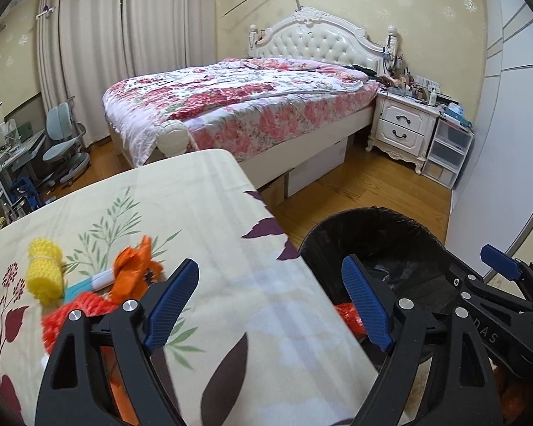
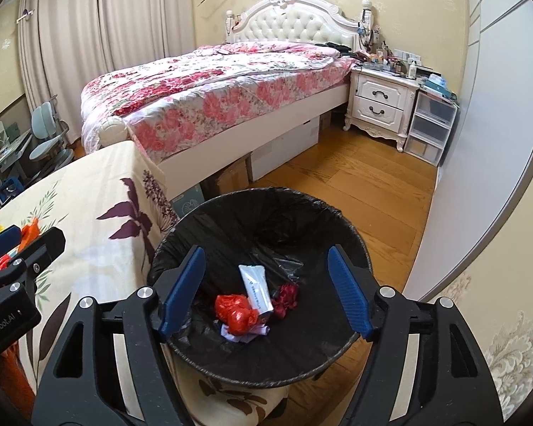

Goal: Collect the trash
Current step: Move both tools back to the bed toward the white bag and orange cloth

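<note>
Right claw above binned trash

I'm looking into a home bedroom: a floral-quilted bed with tufted headboard, white nightstand, drawn curtains, wood floor.

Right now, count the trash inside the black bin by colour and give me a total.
Red: 2, a crumpled bag and a darker wad
White: 2, a long packet and a paper scrap
Total: 4, from the right wrist view into the bin.
</note>
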The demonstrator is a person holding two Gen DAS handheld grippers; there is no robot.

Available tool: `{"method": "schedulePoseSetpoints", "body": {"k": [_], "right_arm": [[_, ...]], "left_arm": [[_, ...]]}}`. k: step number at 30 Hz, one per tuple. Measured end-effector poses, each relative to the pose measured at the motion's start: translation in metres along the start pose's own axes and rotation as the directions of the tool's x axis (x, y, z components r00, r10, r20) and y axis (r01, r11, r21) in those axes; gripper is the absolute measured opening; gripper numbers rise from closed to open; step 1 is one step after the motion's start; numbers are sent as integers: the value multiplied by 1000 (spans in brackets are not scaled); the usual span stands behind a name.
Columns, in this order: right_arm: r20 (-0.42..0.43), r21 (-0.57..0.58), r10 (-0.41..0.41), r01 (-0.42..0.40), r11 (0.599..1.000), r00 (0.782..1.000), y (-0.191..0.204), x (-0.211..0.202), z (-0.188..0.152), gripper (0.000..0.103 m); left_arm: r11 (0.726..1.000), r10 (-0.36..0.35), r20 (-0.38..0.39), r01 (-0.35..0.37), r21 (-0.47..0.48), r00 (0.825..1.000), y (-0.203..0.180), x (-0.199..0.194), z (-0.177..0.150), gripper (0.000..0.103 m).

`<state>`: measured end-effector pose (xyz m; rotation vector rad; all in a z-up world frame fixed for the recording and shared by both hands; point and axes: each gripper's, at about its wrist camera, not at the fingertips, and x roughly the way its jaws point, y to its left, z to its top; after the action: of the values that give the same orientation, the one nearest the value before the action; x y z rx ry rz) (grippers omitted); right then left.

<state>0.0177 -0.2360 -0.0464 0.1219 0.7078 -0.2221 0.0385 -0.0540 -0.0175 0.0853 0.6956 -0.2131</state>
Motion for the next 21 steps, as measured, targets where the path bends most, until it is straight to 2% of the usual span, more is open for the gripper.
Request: {"method": "schedulePoseSetpoints", "body": {"k": [7,14,21], "right_arm": [[-10,-32,50,-51,998,999,28,-19,-17,70],[-26,-86,112,-114,990,993,62,-32,-29,70],[-29,-135,170,-172,976,985,98,-40,-30,70]], "left_arm": [[999,36,5,-36,-31,999,28,-29,-16,82],[992,103,3,-102,-79,995,70,-55,-40,83],[974,181,-19,-182,-139,983,116,-61,-52,82]]}}
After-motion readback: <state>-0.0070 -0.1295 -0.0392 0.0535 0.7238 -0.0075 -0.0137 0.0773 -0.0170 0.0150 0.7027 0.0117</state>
